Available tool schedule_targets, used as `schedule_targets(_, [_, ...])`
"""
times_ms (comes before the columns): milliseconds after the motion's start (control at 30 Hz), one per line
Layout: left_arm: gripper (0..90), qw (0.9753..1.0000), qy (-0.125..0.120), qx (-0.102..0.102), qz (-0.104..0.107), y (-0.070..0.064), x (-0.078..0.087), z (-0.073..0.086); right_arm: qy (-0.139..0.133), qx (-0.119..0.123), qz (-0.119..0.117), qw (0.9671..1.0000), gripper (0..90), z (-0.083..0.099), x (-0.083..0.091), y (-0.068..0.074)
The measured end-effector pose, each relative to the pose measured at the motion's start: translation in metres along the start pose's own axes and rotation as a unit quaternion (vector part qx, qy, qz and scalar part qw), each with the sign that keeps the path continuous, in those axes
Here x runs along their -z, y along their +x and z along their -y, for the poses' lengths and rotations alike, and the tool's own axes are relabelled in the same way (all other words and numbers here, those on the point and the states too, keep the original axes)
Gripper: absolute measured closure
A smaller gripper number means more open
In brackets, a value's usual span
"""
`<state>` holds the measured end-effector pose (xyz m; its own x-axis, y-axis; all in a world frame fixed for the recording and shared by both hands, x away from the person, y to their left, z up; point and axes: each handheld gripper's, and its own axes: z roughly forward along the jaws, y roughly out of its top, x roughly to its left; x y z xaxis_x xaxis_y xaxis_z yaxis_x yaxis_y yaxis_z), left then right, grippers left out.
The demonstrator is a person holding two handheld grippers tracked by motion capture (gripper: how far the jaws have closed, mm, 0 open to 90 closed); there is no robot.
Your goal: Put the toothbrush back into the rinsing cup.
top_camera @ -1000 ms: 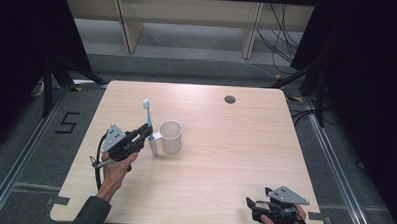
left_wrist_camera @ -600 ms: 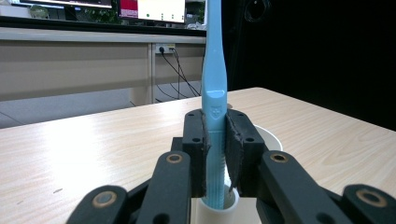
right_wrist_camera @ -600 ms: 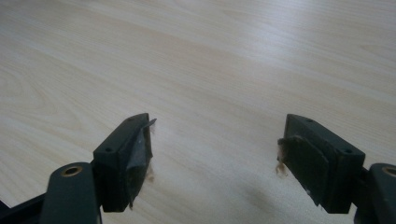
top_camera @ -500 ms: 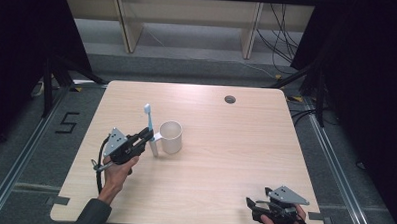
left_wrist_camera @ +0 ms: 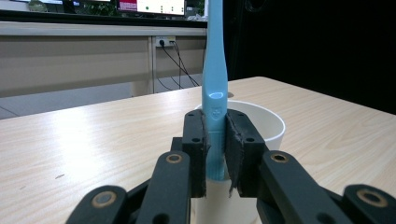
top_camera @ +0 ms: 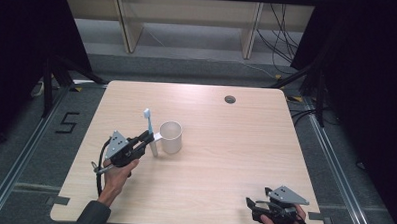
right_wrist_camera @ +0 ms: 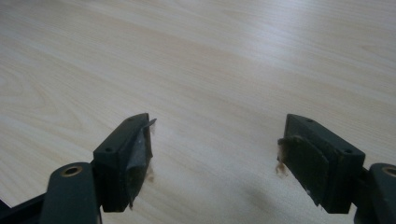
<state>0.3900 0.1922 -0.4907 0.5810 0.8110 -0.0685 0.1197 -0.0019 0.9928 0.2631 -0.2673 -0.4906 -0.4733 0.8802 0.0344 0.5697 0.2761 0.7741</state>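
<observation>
A light blue toothbrush (top_camera: 149, 130) stands upright, clamped low on its handle by my left gripper (top_camera: 146, 139), just left of a white cup (top_camera: 171, 136). In the left gripper view the toothbrush (left_wrist_camera: 215, 84) rises between the shut jaws, with the cup (left_wrist_camera: 266, 126) right behind them. My right gripper (top_camera: 253, 206) rests at the table's front right corner, open. In the right gripper view its jaws stand wide apart over the bare wooden table (right_wrist_camera: 210, 56), nothing between them.
The table (top_camera: 245, 143) has a dark cable hole (top_camera: 230, 99) near its far edge. Shelving legs and loose cables lie on the floor behind the table. A floor mark "5" (top_camera: 66, 122) sits to the left.
My left gripper has drawn back slightly toward the person and lowered, carrying the toothbrush beside the cup. The right gripper has stayed put.
</observation>
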Motion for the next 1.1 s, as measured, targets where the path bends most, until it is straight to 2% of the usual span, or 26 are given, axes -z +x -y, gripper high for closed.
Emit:
schedule_targets(67, [77.9, 1.0, -0.005, 0.002, 0.003, 0.0, -0.001, 0.002, 0.0, 0.0, 0.0, 1.0, 25.2, 0.0, 0.0, 0.0])
schedule_targets(100, [77.7, 1.0, 0.004, 0.001, -0.001, -0.001, 0.0, 0.002, -0.001, -0.002, -0.001, 1.0, 25.2, 0.0, 0.0, 0.0])
schedule_targets(233, [75.4, 1.0, 0.007, -0.001, 0.0, -0.001, 0.001, 0.003, 0.0, 0.001, 0.001, 1.0, 25.2, 0.0, 0.0, 0.0])
schedule_targets(367, [69.1, 1.0, 0.007, -0.001, 0.0, -0.001, 0.002, 0.001, 0.0, -0.001, 0.0, 1.0, 25.3, 0.0, 0.0, 0.0])
schedule_targets(433, [61.5, 1.0, 0.008, -0.003, -0.003, -0.002, 0.003, 0.0, -0.002, 0.0, 0.0, 1.0, 25.3, 0.0, -0.001, 0.0])
schedule_targets(500, [53.9, 0.9999, 0.013, 0.006, -0.007, -0.002, 0.005, -0.001, 0.0, 0.0, 0.0, 1.0, 25.2, 0.0, 0.0, 0.0])
schedule_targets(667, [42.8, 0.9996, 0.012, 0.024, -0.009, 0.0, 0.009, -0.004, -0.002, 0.002, 0.002, 1.0, 25.2, 0.0, 0.0, 0.0])
schedule_targets(700, [41.8, 0.9996, 0.007, 0.027, -0.008, 0.001, 0.009, -0.003, 0.001, 0.002, 0.002, 1.0, 25.2, 0.0, 0.0, 0.0])
schedule_targets(967, [33.9, 0.9989, 0.031, 0.034, -0.006, -0.002, 0.016, -0.007, -0.001, 0.001, 0.001, 1.0, 25.2, 0.0, 0.0, 0.0])
schedule_targets(1100, [30.5, 0.9987, 0.032, 0.039, -0.004, -0.003, 0.021, -0.011, -0.001, -0.001, 0.003, 1.0, 25.3, 0.0, 0.0, 0.0])
